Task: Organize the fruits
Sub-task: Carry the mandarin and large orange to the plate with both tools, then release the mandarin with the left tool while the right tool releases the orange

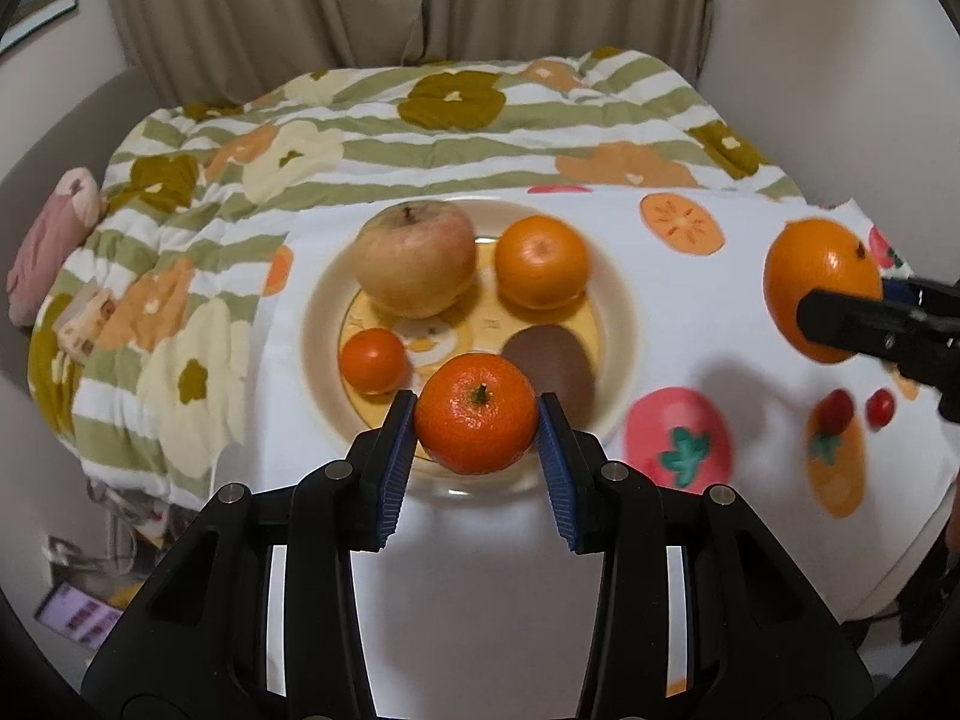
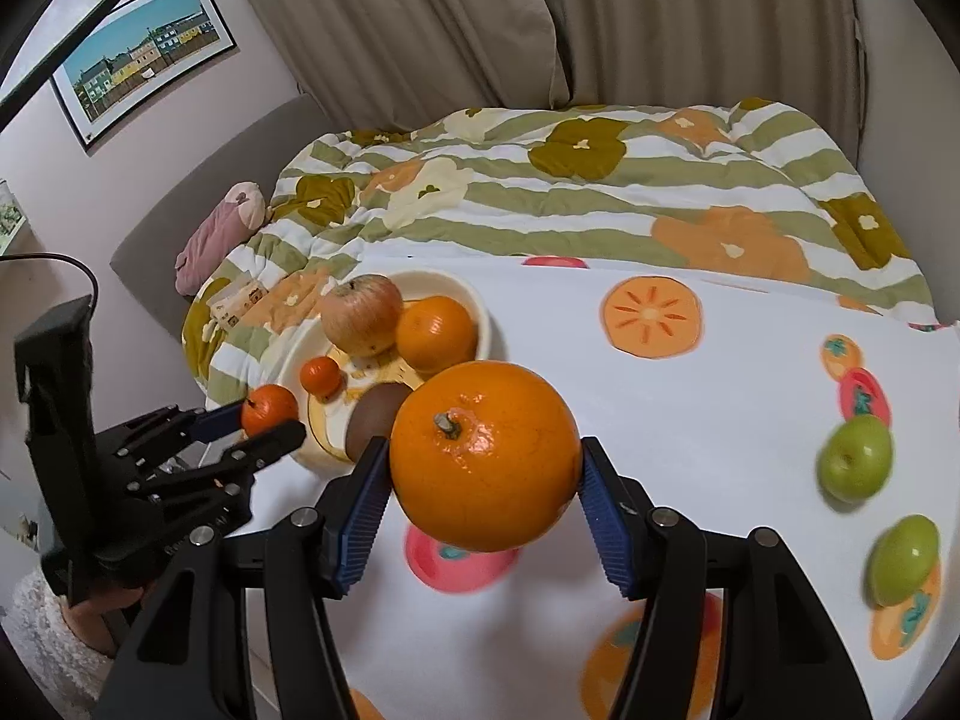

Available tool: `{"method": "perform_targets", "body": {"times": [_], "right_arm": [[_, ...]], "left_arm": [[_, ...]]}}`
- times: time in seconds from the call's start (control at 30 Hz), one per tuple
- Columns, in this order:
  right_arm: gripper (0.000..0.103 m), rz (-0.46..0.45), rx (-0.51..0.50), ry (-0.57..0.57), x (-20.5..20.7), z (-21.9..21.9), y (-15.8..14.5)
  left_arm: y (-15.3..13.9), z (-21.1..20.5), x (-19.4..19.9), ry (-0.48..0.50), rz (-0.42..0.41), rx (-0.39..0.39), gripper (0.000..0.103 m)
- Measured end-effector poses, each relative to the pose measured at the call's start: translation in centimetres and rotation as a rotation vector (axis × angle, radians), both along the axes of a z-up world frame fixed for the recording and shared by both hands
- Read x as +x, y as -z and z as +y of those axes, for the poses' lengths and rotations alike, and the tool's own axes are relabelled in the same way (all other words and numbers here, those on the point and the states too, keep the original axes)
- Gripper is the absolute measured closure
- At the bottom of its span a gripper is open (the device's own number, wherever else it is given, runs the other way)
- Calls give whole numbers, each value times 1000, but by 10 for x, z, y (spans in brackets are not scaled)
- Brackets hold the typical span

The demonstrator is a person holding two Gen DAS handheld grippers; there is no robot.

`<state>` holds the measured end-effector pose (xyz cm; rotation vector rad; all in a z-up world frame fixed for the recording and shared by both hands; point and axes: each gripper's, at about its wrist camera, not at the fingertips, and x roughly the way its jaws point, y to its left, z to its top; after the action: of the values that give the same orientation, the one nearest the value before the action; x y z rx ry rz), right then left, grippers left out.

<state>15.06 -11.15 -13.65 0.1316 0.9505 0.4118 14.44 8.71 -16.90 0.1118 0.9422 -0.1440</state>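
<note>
The left gripper (image 1: 477, 427) clamps a mandarin (image 1: 476, 413) above the plate's (image 1: 318, 324) near rim. The right gripper (image 2: 485, 471) clamps an orange (image 2: 485, 455) over bare cloth (image 2: 690, 420) beside the plate (apples (image 2: 855, 458) well right).

My left gripper (image 1: 477, 420) has a matte black frame of angular linkage arms with triangular cut-outs. Round silver pivot screws sit at each joint. Its fingers (image 1: 393, 468) carry blue ribbed pads on the inner faces. My right gripper (image 2: 483, 480) is of the same build: black arms, silver screw heads, blue ribbed pads. Seen from the right wrist view, the left unit carries a tall black block at its rear with a thin black cable (image 2: 72, 267) looping off the top. A fluffy white sleeve (image 2: 42, 642) covers my left forearm.
</note>
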Motion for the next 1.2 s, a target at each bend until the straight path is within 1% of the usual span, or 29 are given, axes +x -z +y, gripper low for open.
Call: {"method": "perform_targets", "body": {"times": [0.2,0.4,0.6,0.67,0.7,0.73,0.77,0.8,0.83,0.87,1.0,1.2], "right_arm": [[46,15,0,41,13,30,11],[46,35,2,93,16,48,14],[46,47,-11,135,20,54,15],[46,48,-13,150,22,55,14],[46,49,-14,154,22,56,14],[46,50,-15,156,22,56,14],[46,51,-17,158,23,57,13],[46,52,-19,158,24,59,13],[46,52,-21,157,25,60,12],[46,54,-23,154,26,62,12],[46,53,-34,136,31,70,11],[46,63,-43,92,42,89,15]], "left_arm": [[26,13,19,90,40,19,59],[37,12,31,173,67,47,59],[41,15,35,225,88,30,59],[40,17,36,244,99,12,58],[39,18,35,253,99,9,54],[38,18,35,260,95,14,38],[36,18,33,265,87,23,25],[33,19,31,267,74,29,6],[28,21,29,270,52,25,2],[24,23,27,275,37,14,2],[14,36,25,257,34,-6,2],[7,57,26,215,41,-10,2]]}}
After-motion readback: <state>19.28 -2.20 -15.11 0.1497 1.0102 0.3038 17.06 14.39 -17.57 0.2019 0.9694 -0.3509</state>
